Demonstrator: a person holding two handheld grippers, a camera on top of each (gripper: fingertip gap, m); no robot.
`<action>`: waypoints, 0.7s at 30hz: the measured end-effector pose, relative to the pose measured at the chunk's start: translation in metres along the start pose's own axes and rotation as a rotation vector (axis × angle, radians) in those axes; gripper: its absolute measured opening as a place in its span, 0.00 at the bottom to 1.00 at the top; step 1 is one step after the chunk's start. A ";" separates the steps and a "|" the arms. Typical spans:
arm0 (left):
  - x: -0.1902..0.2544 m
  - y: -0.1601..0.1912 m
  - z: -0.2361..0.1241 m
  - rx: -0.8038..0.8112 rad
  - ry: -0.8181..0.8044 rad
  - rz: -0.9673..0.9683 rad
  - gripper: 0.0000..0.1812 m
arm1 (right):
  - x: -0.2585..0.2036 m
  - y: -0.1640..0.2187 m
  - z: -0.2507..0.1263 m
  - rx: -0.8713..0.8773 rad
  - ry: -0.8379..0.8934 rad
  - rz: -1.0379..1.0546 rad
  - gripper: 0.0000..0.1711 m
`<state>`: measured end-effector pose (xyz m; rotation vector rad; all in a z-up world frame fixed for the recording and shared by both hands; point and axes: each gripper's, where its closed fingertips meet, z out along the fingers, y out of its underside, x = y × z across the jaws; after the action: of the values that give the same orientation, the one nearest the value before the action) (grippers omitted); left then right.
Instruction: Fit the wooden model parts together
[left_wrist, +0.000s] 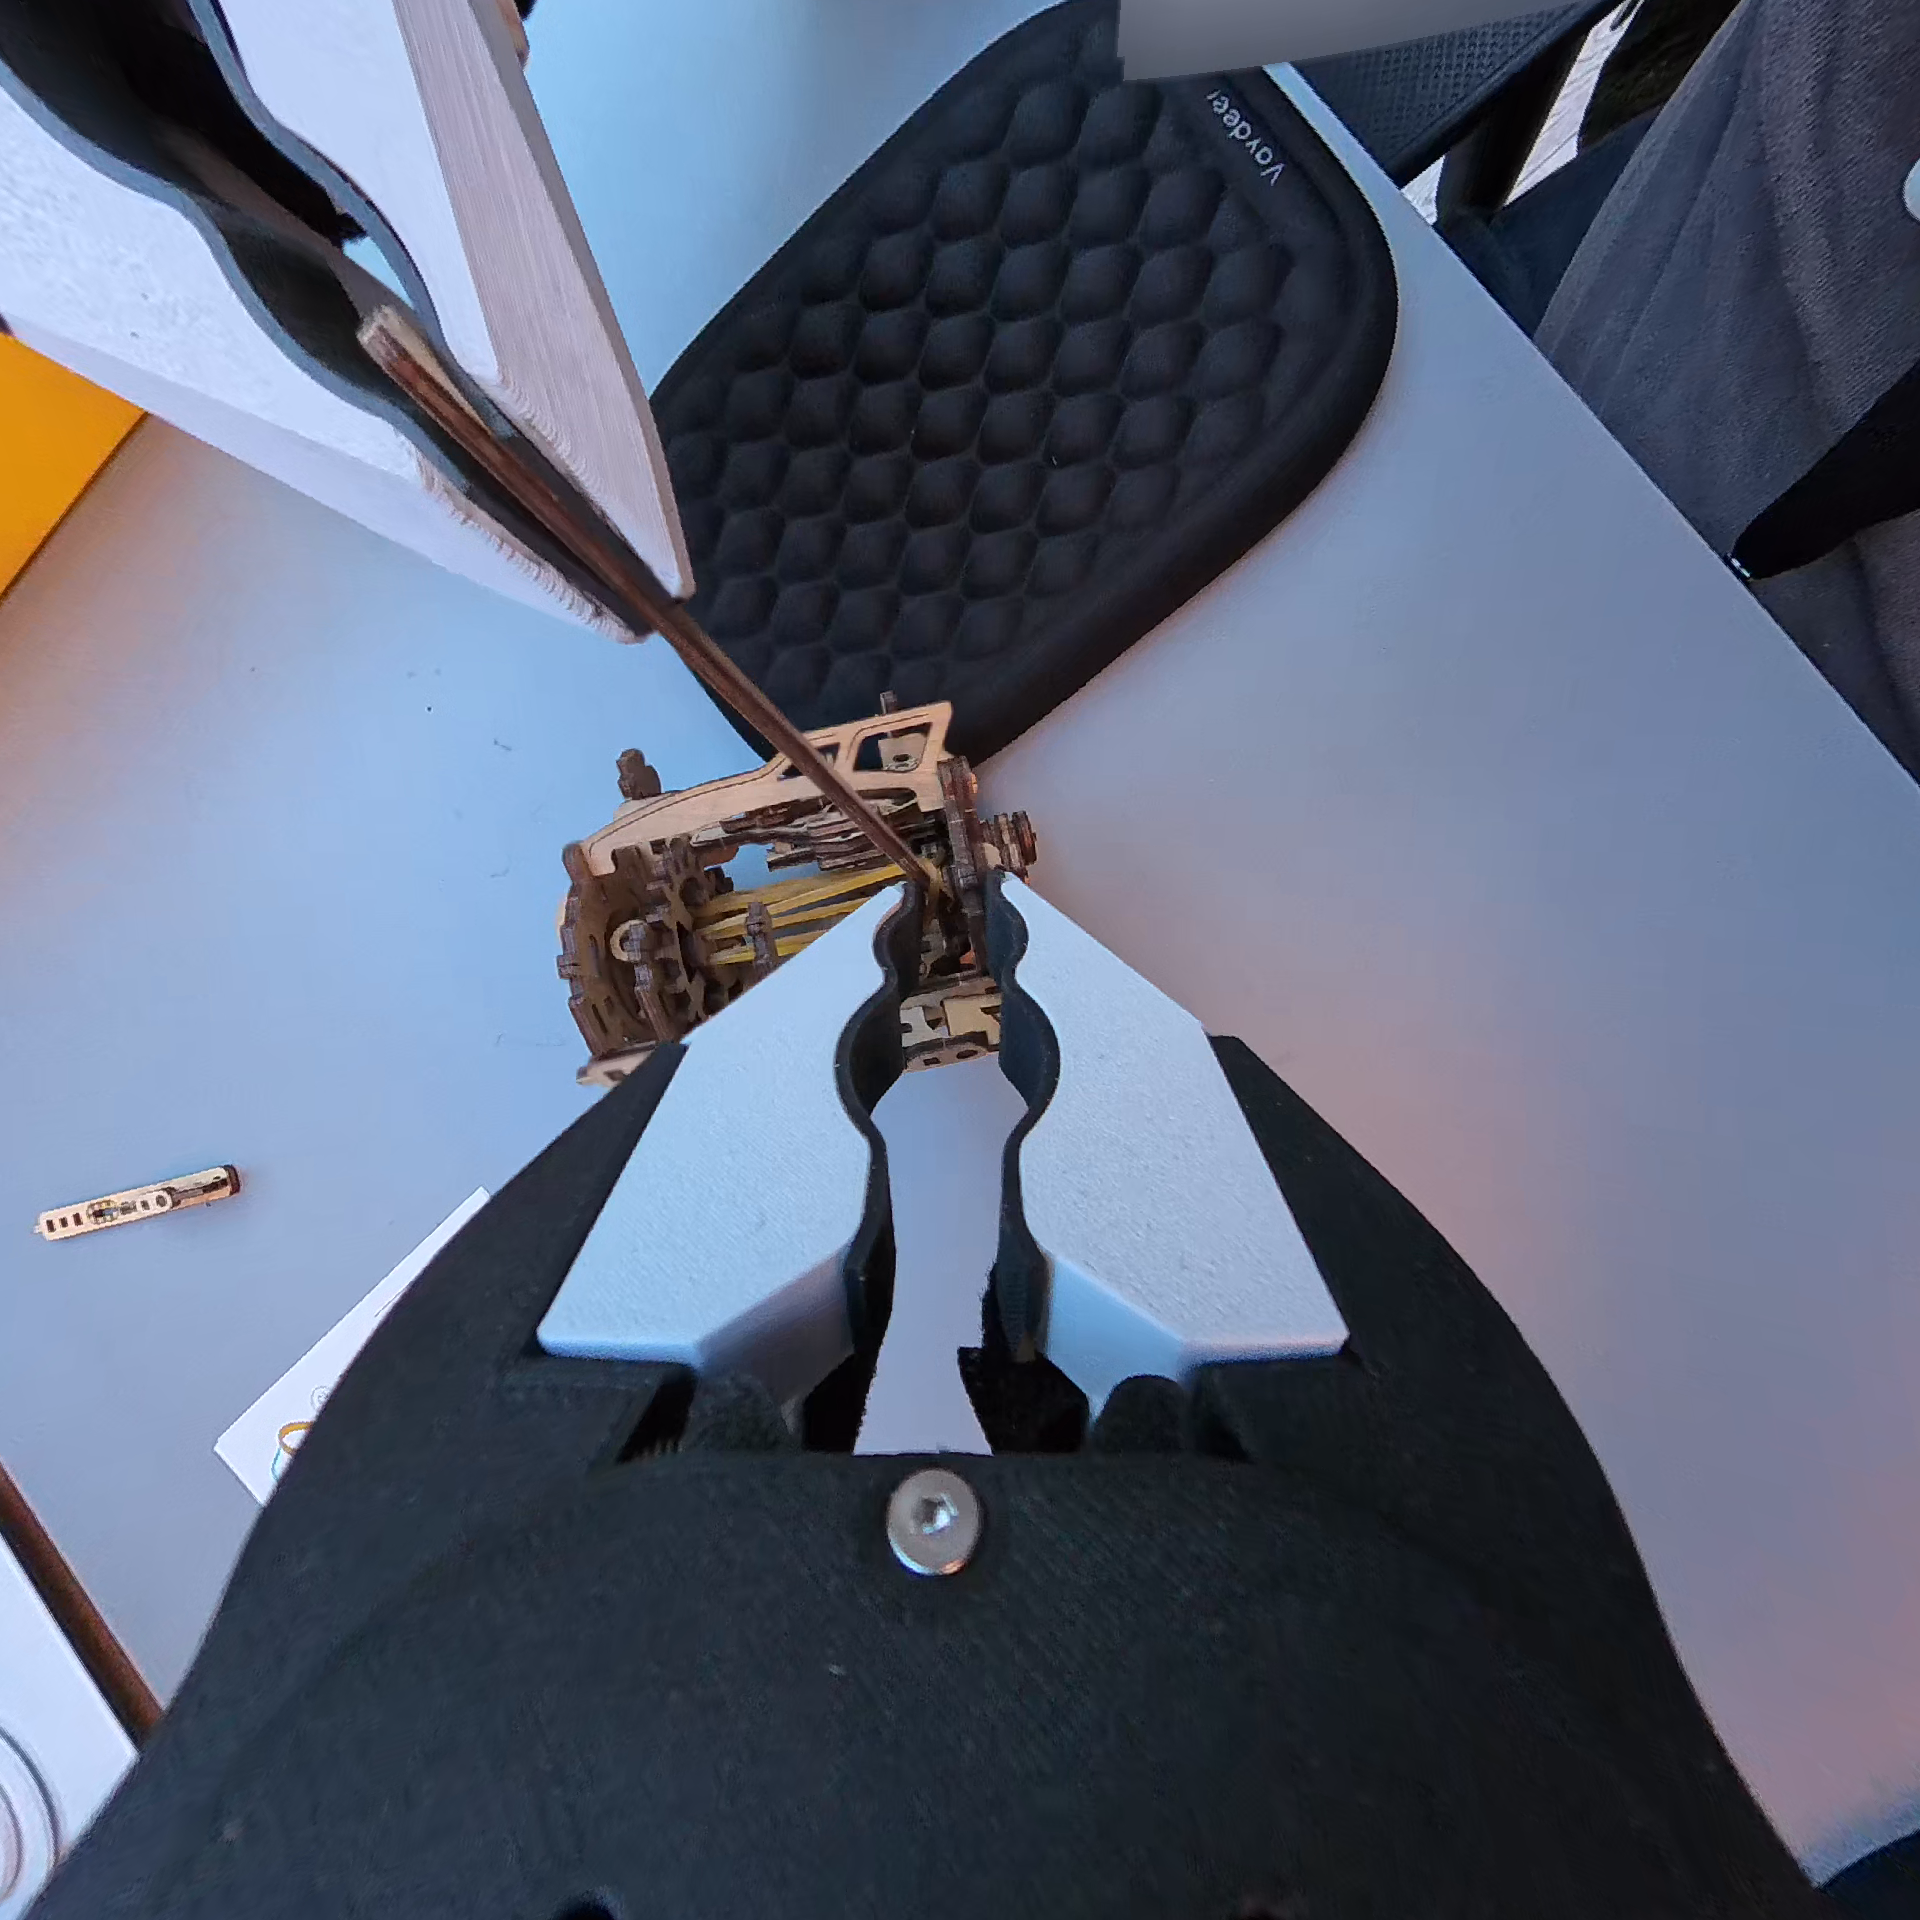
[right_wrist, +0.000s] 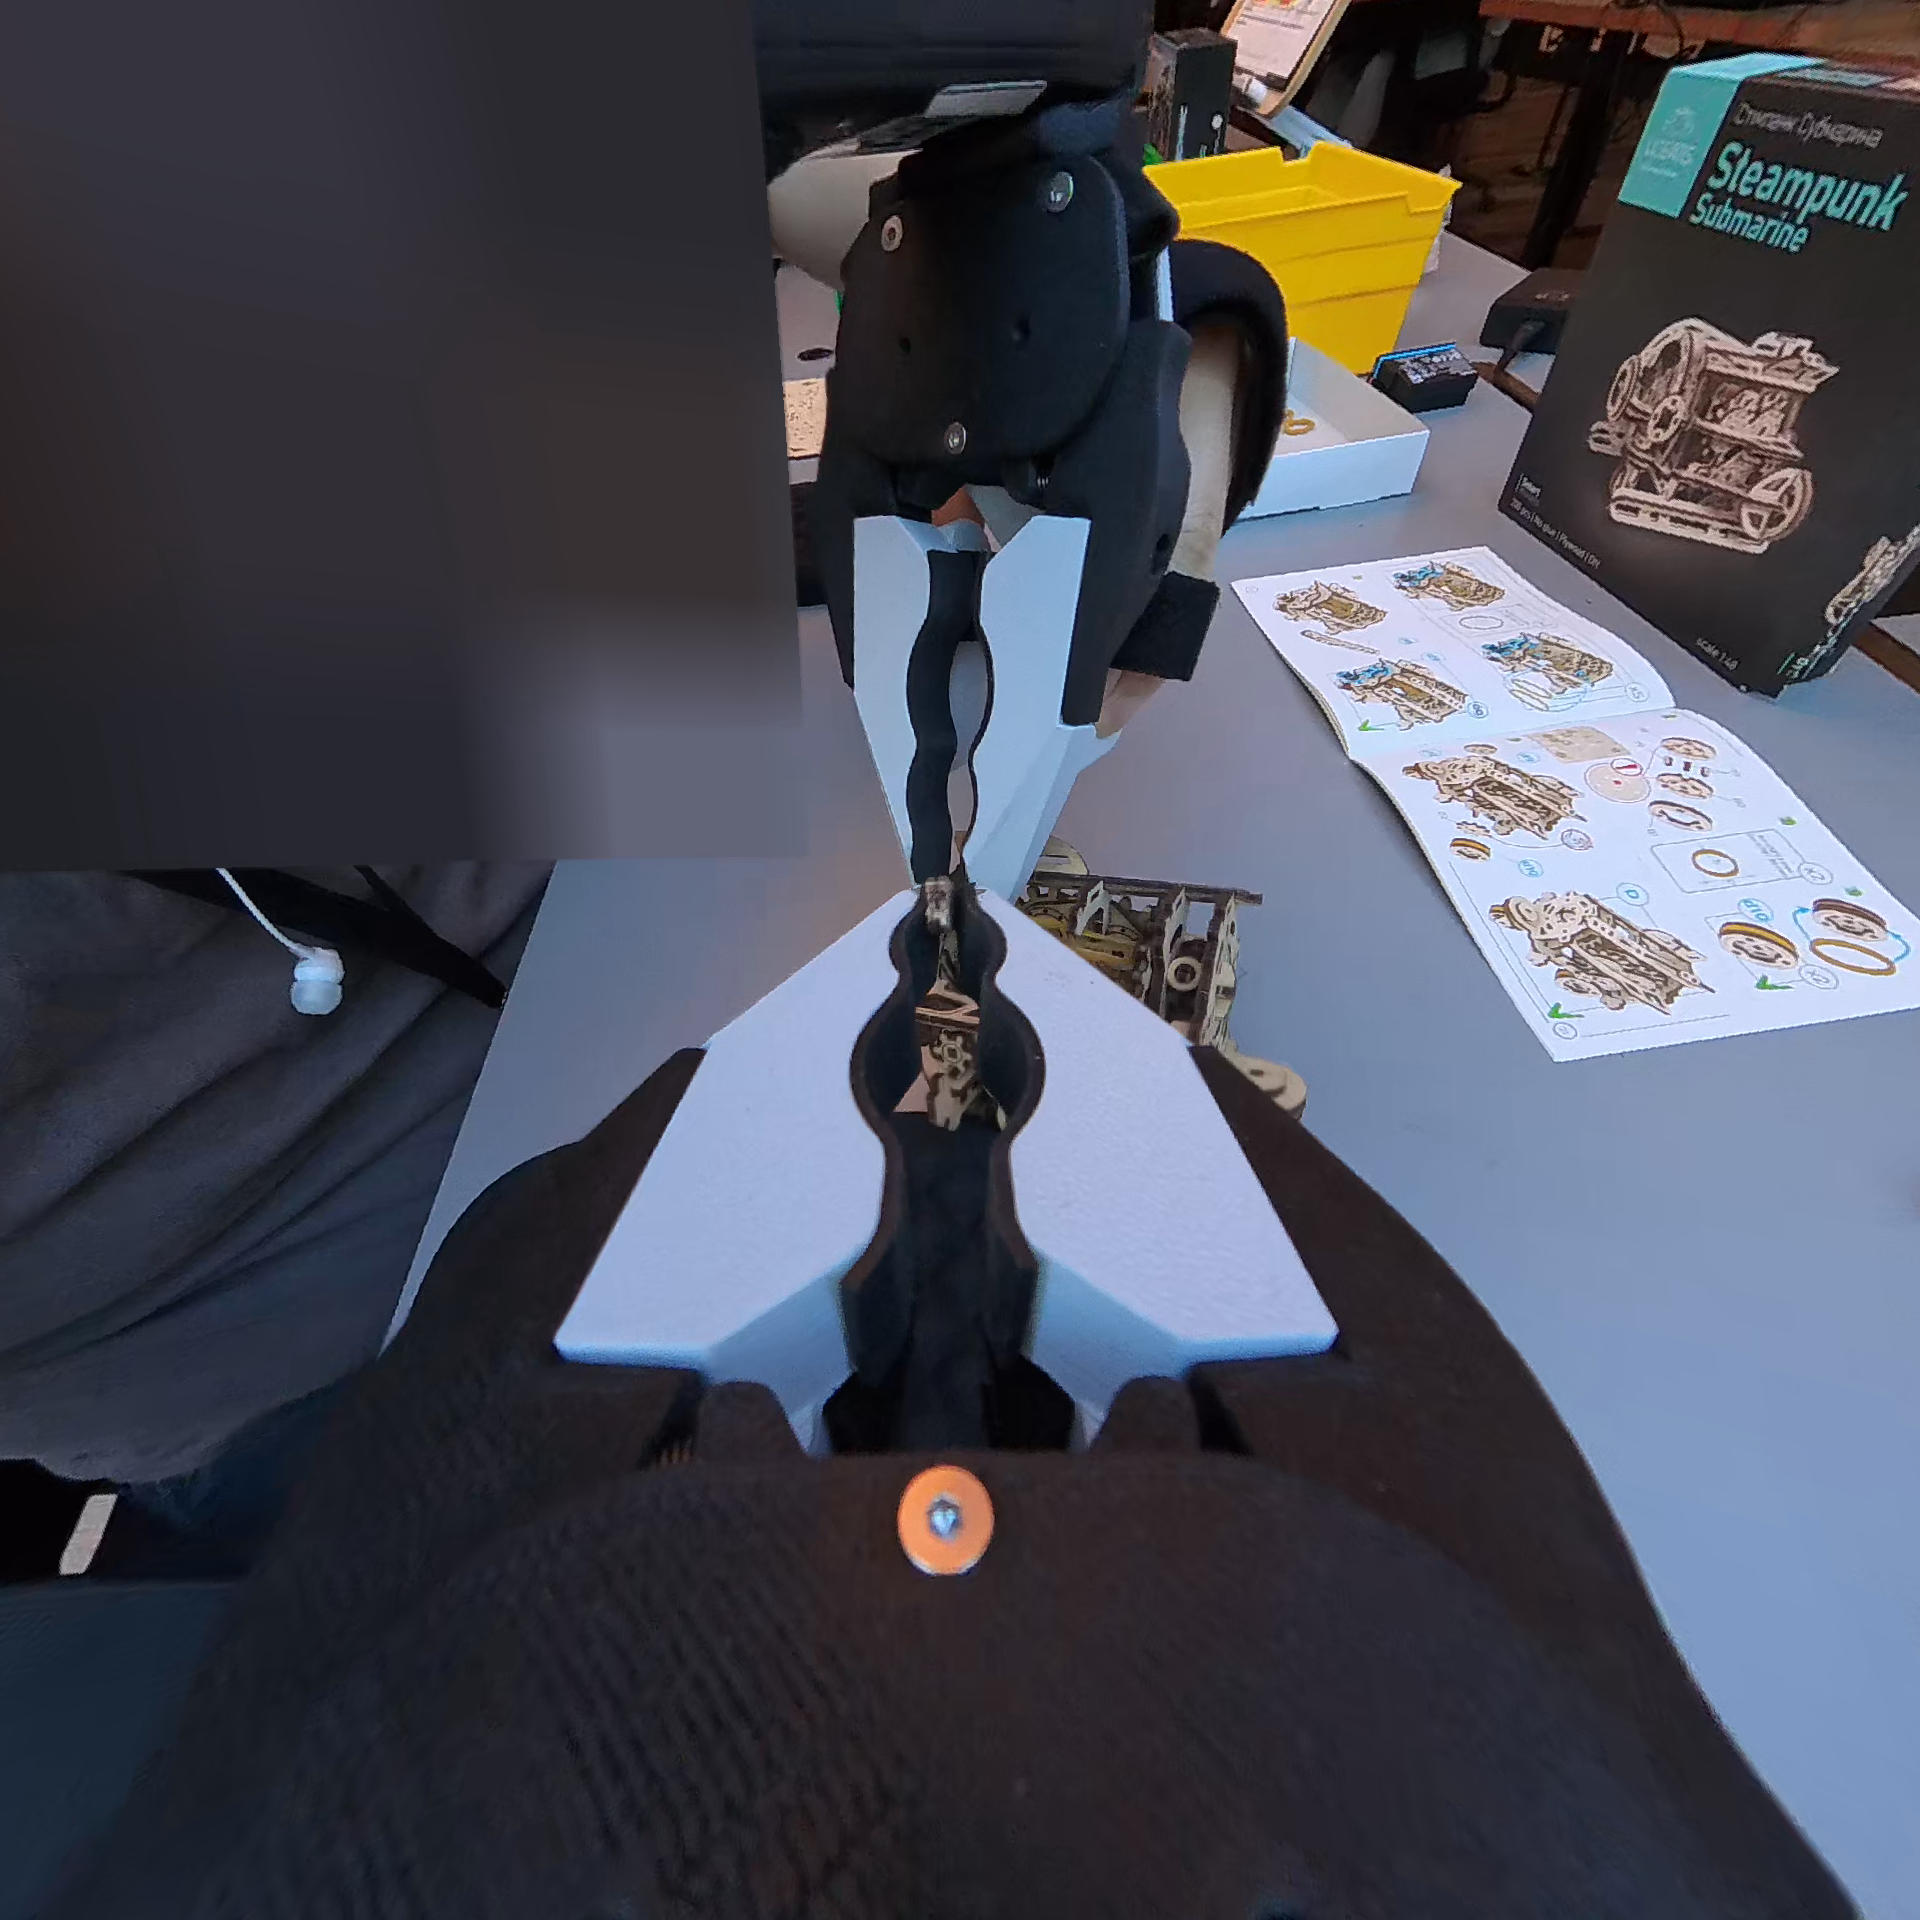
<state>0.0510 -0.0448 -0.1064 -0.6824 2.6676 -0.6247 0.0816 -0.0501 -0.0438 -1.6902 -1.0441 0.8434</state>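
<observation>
The half-built wooden model (left_wrist: 727, 883) lies on the grey table (left_wrist: 1455, 935), with yellow rubber bands inside its frame. My left gripper (left_wrist: 951, 894) is shut on the model's right end. My right gripper (right_wrist: 948, 904) is shut on a flat wooden part (right_wrist: 951, 1049), seen edge-on. In the left wrist view this part (left_wrist: 727, 675) runs as a thin dark strip from the right gripper (left_wrist: 660, 613) at upper left down to the model, its tip right at my left fingertips. In the right wrist view the left gripper (right_wrist: 951, 862) comes down from above, with the model (right_wrist: 1143, 956) behind it.
A small wooden strip (left_wrist: 140, 1205) lies loose at left. A black honeycomb cushion (left_wrist: 1018, 416) sits beyond the table edge. The open instruction booklet (right_wrist: 1621, 821), the dark kit box (right_wrist: 1745, 364), a white tray (right_wrist: 1340, 447) and a yellow bin (right_wrist: 1320, 229) stand at right. Spacing between my two grippers at the tips: around 7 cm.
</observation>
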 end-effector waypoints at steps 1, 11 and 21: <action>0.000 0.000 0.000 -0.003 0.004 -0.001 0.06 | 0.000 -0.001 0.001 0.005 -0.001 -0.003 0.01; 0.004 0.000 0.001 -0.014 0.070 -0.032 0.07 | -0.005 -0.007 0.002 0.031 -0.020 -0.062 0.00; 0.005 0.001 0.000 -0.018 0.078 -0.041 0.05 | -0.008 -0.008 0.000 0.043 -0.024 -0.087 0.00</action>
<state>0.0461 -0.0465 -0.1079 -0.7338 2.7402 -0.6522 0.0764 -0.0555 -0.0357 -1.5904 -1.1002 0.8256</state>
